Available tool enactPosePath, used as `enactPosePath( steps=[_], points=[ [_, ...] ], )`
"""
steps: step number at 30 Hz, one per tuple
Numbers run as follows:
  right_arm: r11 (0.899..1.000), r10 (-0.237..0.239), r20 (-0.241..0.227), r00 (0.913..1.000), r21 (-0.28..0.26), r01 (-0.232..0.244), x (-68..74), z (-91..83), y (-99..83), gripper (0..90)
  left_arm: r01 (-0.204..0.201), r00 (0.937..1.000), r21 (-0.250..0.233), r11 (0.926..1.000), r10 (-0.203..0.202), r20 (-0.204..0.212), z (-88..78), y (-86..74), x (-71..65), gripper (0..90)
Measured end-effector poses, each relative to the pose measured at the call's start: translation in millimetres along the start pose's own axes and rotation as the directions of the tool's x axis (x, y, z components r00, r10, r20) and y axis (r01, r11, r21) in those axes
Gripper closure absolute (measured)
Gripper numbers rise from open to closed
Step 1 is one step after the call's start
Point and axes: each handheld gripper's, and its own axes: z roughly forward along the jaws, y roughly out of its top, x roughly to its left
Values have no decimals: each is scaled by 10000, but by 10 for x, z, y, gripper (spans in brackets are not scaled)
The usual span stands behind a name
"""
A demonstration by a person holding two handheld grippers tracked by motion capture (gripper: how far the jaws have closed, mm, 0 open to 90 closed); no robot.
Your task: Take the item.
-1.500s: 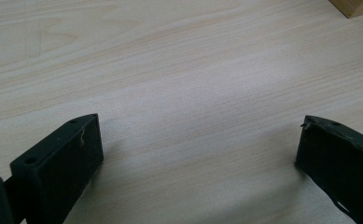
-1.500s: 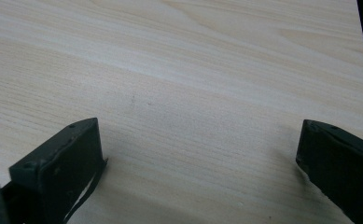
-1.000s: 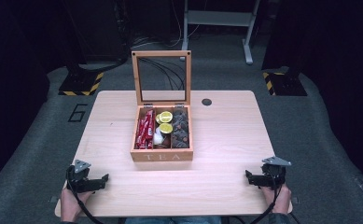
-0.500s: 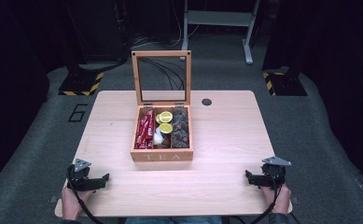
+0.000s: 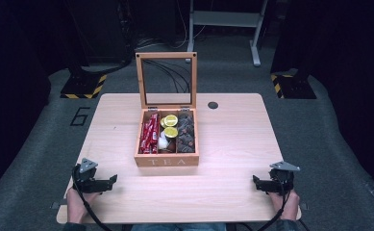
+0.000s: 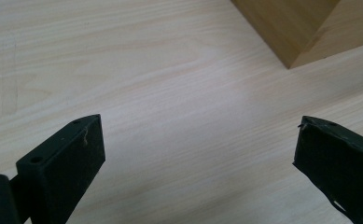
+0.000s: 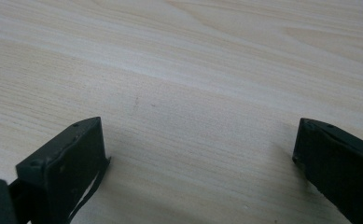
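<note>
The left gripper (image 5: 111,180) is resting near the tabletop's (image 5: 232,192) near left corner, held by a hand (image 5: 79,204) that is coming in over the near edge. Its jaws are standing wide apart and holding nothing; in the left gripper view only bare wood is lying between them, and a corner of the tea box (image 6: 305,28) is showing at the upper right, well apart from the jaw tips.

The tea box (image 5: 167,160) is sitting in the middle of the tabletop, somewhat nearer the far edge, with the word TEA facing the near edge. Its glass-paned lid (image 5: 167,80) is standing upright at the back, hinged on the far wall. Inside, red packets (image 5: 150,134) are filling the left compartment, yellow-green round pieces (image 5: 170,120) and a white item (image 5: 163,142) are lying in the middle one, and dark packets (image 5: 185,132) are filling the right one. A small dark round hole (image 5: 213,105) is sitting near the far edge, just to the right of the lid.

Nothing is standing between either gripper and the box; open wood is lying on both sides.

The right gripper (image 5: 255,183) is resting near the near right corner, held by the other hand (image 5: 284,202). Its jaws are likewise spread wide and gripping nothing, with plain wood grain between them in the right gripper view.
</note>
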Motion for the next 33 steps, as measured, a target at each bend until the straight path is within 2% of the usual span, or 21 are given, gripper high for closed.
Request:
enactPosePath(
  steps=[5, 17, 19, 21, 28, 33],
  points=[
    [10000, -23, -4, 10000, 3, 23, 0, -1, -1, 18, -309, 9994, -43, 9995, 309, 178, -10, 121, -75, 14],
    [10000, -49, 7, 10000, -1, 49, 0, -1, -3, 18, -730, 9963, -418, 9965, 748, 425, 20, 363, -220, 16],
    [10000, -24, 11, 10000, -7, 24, 1, 0, -2, 18, -925, 9938, -457, 9947, 950, 580, 20, 441, -263, 17],
    [10000, -26, 12, 10000, -3, 26, 1, 0, -2, 17, -930, 9937, -574, 9940, 962, 570, 28, 461, -283, 18],
    [10000, 20, 46, 10000, 23, -20, 0, 2, -1, 5, -1275, 9875, -621, 9899, 1325, 850, 65, 615, -378, 20],
    [10000, 38, 71, 10000, 20, -38, 1, 3, 0, 1, -1380, 9841, -777, 9874, 1455, 1020, 106, 709, -427, 22]
  ],
)
